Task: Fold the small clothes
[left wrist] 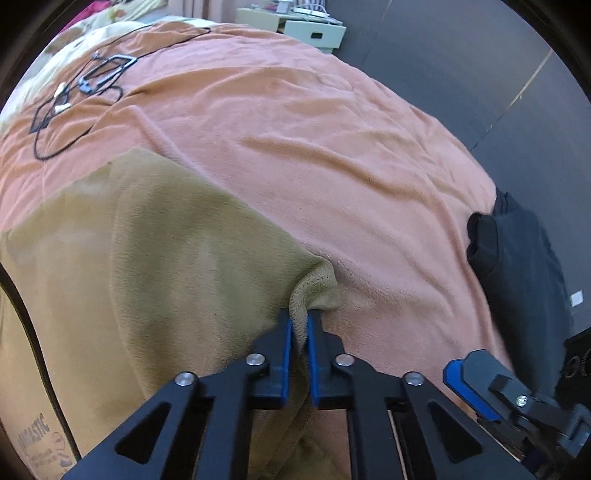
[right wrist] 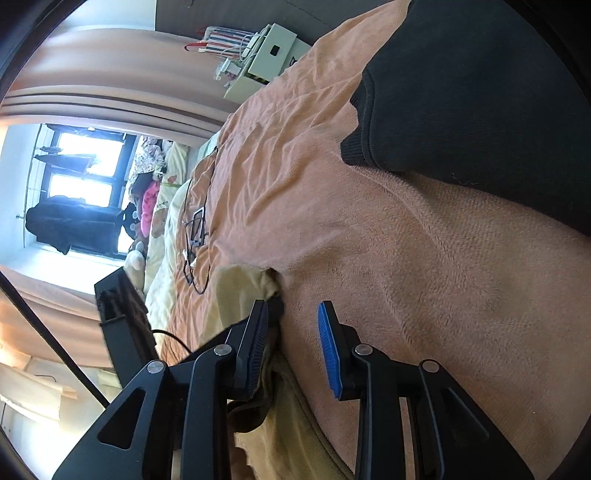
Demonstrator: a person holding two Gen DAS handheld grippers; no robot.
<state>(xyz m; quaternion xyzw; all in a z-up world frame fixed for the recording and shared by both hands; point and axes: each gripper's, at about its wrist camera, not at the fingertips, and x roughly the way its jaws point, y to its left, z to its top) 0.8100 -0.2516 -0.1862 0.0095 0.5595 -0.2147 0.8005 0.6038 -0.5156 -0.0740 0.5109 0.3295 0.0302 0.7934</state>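
Left gripper [left wrist: 300,325] pinches a corner of the olive-tan garment [left wrist: 155,251], which lies spread near the bed's near edge on the orange blanket [left wrist: 332,155]; right gripper [right wrist: 291,314] stands parted, nothing pressed between its pads. Folding looks barely begun, no fold made yet

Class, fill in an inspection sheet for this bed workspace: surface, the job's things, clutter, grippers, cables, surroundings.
Surface: orange fleece blanket, wrinkled.
Job's things: olive-tan garment spread flat at the near side; dark garment lying apart from it.
Clutter: small devices at the far side of the blanket.
Grippers: left hand-held gripper shut on the olive-tan garment's corner; right hand-held gripper open at that garment's edge, nothing pinched.
Cables: black cable looped among the devices.
Surroundings: white bedside cabinet, window, curtains.
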